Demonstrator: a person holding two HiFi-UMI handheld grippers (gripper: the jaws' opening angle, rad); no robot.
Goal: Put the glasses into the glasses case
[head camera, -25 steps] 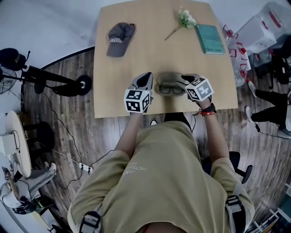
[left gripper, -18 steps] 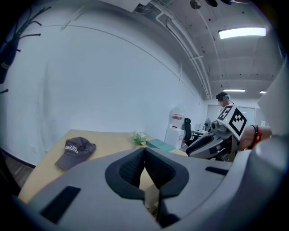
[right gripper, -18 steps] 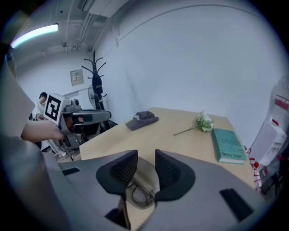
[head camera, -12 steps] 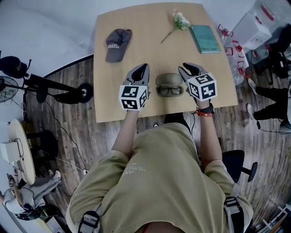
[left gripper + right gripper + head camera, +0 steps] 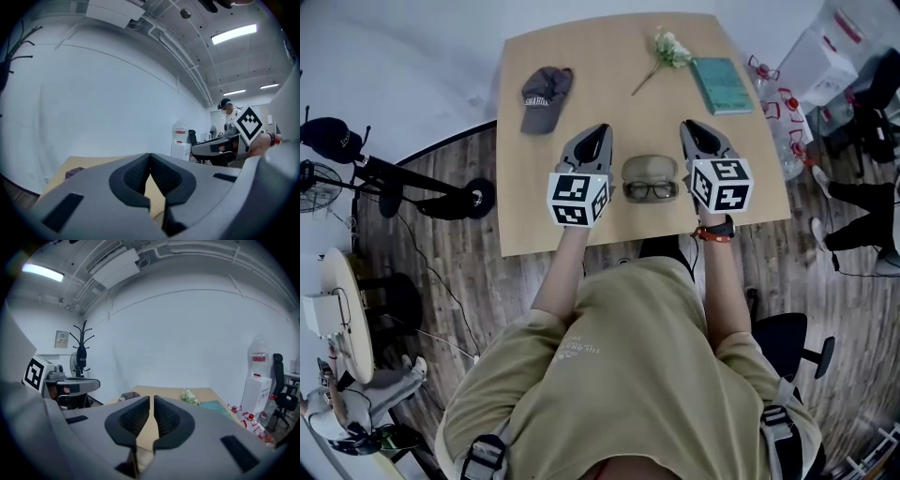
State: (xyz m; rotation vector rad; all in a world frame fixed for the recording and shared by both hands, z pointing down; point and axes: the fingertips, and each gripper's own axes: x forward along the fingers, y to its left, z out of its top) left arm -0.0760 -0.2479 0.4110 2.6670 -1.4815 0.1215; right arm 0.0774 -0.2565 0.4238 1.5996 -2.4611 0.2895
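Observation:
Black-framed glasses (image 5: 652, 190) lie on the table at the near side of an olive glasses case (image 5: 650, 167); I cannot tell whether they rest inside it. My left gripper (image 5: 602, 131) hovers to the case's left, held above the table; in the left gripper view the gripper (image 5: 150, 157) has its pads meeting at the tip, with nothing in them. My right gripper (image 5: 688, 127) hovers to the case's right. In the right gripper view the gripper (image 5: 152, 399) has its jaws closing, with a thin slit left and nothing between them. Neither gripper view shows the glasses or the case.
On the wooden table (image 5: 581, 56) a grey cap (image 5: 546, 94) lies far left, a white flower sprig (image 5: 667, 47) far centre, and a teal book (image 5: 721, 84) far right. A white box (image 5: 825, 66) and chairs stand beyond the table's right edge.
Both grippers have lifted off the table beside the glasses and tipped up toward level. The right jaws have narrowed. Glasses and case stay put.

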